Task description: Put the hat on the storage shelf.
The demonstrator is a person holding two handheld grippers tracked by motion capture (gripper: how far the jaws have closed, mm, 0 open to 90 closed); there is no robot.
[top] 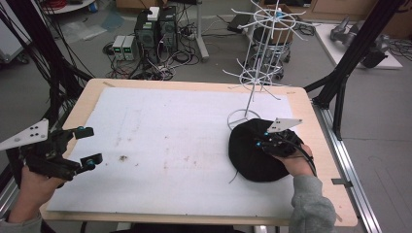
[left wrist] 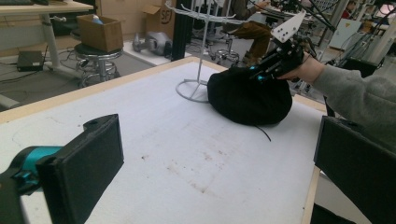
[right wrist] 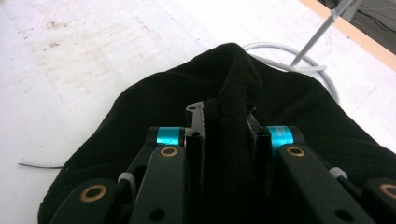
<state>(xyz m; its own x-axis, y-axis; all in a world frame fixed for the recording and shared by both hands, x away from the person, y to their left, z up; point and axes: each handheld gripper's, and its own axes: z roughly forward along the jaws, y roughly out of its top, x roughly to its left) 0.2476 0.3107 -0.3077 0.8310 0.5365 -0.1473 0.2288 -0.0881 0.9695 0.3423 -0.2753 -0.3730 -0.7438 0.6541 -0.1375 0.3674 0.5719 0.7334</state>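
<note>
We saw the right claw (right wrist: 227,140) clamped on a pinched-up ridge of the black fabric hat (top: 252,150), w/ the cloth squeezed between both pads, so grip looked firm. The hat sat on the worktop (top: 160,141) near its right edge, slumped in a soft mound & touching the ring base of the white wire rack (top: 252,73), which stood just behind it toward the far right corner. That was the relation we reckoned the next move hung on: the rack's hooks rose directly above & beyond the hat from the claw's side, so a lift would need to go up & away toward the far edge, not sideways. The pinched fold ran roughly along the claw's own line, pointing at the rack pole. The left claw (top: 87,145) hovered at the near left corner, jaws wide apart w/ nothing between them, well apart from the hat. The right hand was plainly the nearer one; we judged the left too far off to help w/o crossing the whole worktop. A loose thread (left wrist: 264,132) trailed from the hat's near side.
</note>
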